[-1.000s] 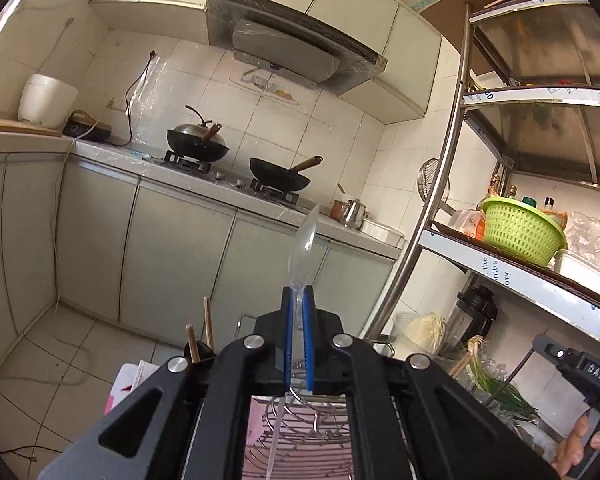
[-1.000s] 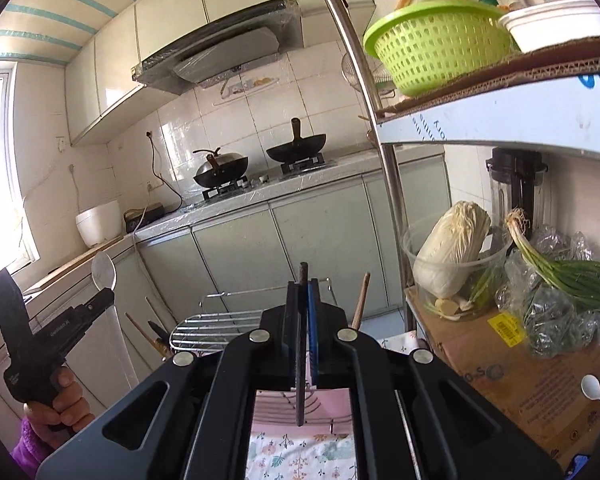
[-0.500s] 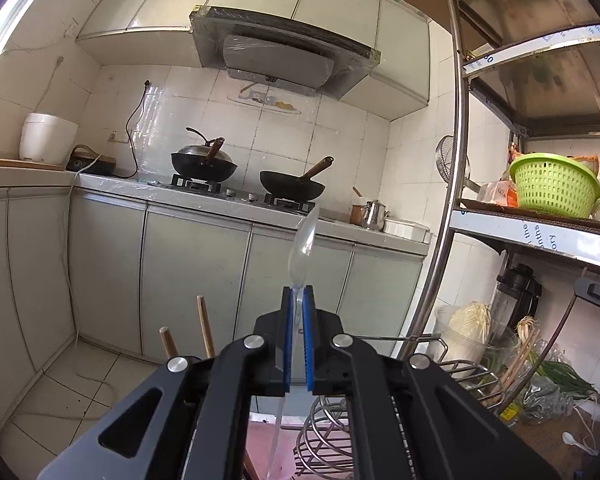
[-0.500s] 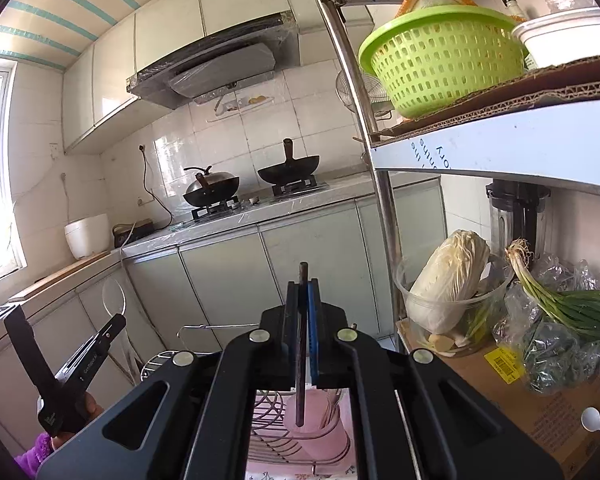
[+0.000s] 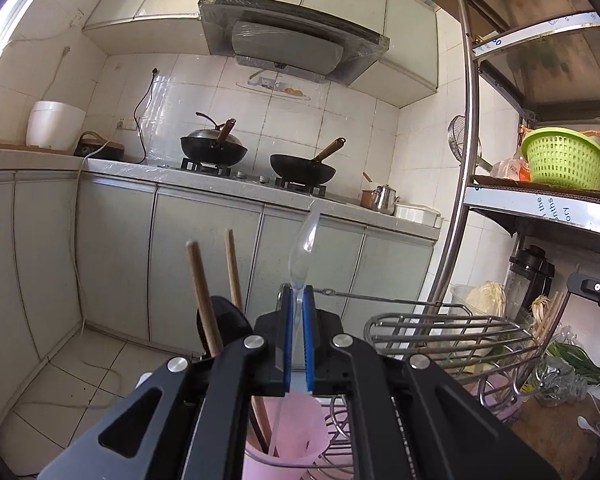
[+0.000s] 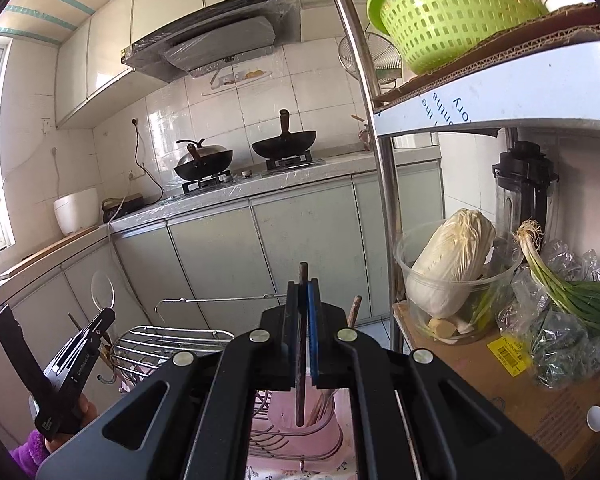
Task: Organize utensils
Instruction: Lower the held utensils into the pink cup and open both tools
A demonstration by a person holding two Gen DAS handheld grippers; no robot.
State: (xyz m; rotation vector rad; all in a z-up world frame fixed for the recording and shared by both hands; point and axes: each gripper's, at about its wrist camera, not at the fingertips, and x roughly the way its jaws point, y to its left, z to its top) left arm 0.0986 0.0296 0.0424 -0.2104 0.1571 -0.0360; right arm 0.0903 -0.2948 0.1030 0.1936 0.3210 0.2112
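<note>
Directly below the left gripper (image 5: 298,304) stands the utensil cup (image 5: 284,436), with two wooden handles (image 5: 202,292) rising from it to the gripper's left. The wire rack (image 5: 448,330) lies to its right, the shelf unit (image 5: 540,208) beyond that. Ahead, across the floor, the counter (image 5: 236,184) carries two woks (image 5: 214,150). Below the right gripper (image 6: 303,300) sits the same cup (image 6: 296,408); the cabbage tub (image 6: 452,276) stands to its right.

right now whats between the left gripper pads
A clear plastic spoon, pinched at its handle with the bowl up, above the pink cup; the left wrist view shows it.
</note>
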